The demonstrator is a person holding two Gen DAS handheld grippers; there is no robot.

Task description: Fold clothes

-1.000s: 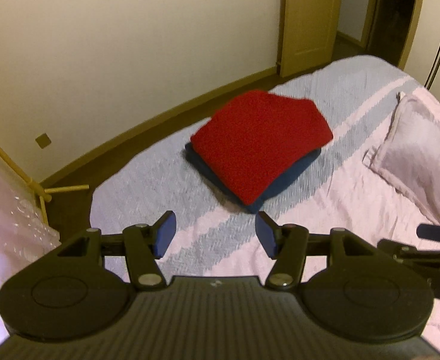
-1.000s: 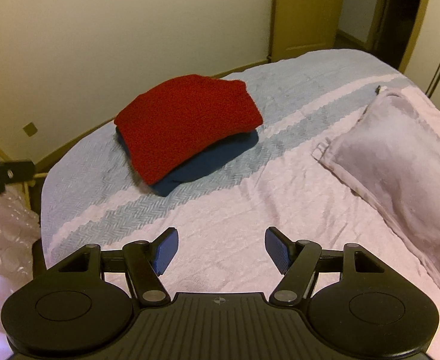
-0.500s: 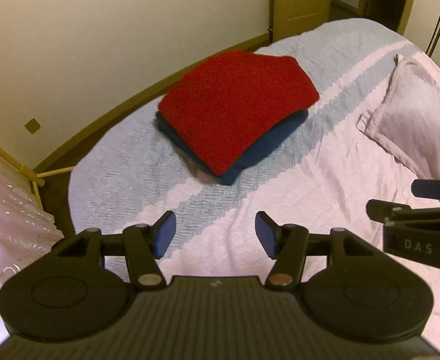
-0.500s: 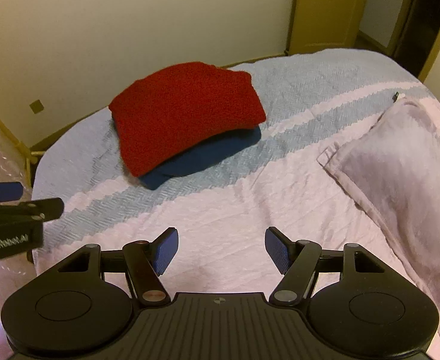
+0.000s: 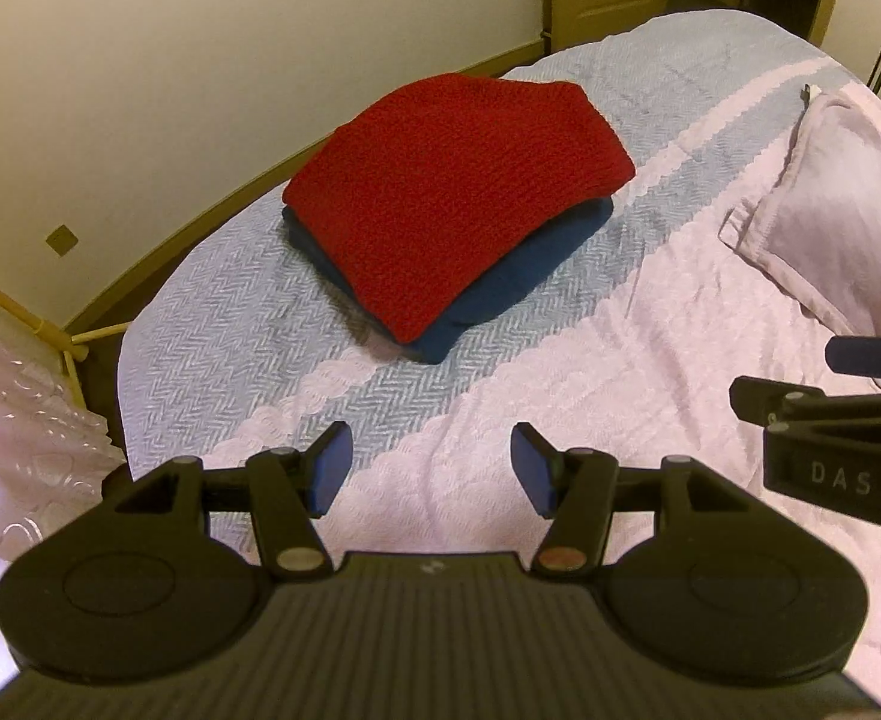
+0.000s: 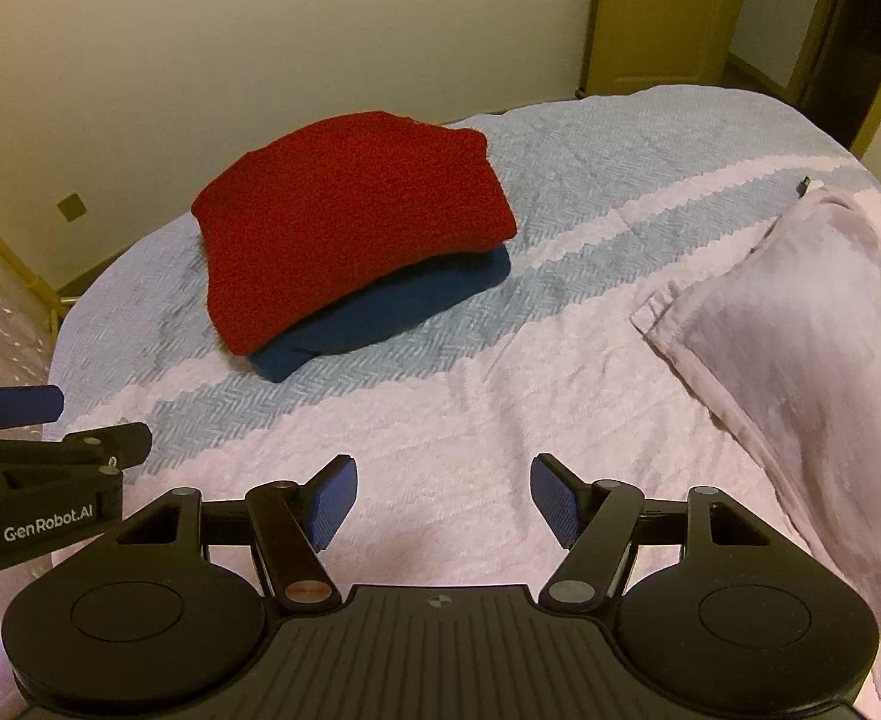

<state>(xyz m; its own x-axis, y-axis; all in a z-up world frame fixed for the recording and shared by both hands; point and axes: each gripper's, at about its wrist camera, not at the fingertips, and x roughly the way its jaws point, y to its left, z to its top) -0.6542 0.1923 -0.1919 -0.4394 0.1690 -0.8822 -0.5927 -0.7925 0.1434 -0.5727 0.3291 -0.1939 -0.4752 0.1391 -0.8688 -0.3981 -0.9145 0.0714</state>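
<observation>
Holding both hand-held grippers, left [image 5: 431,468] and right [image 6: 443,495], spread and empty above the bed [image 6: 500,396], we see the folded red sweater [image 6: 344,222] on a blue one [image 6: 392,312] ahead, nearer our left.

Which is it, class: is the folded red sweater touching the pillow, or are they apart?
Apart. The right wrist view shows the red sweater on a blue garment, with a wide stretch of bare bedspread between it and the pillow.
</observation>
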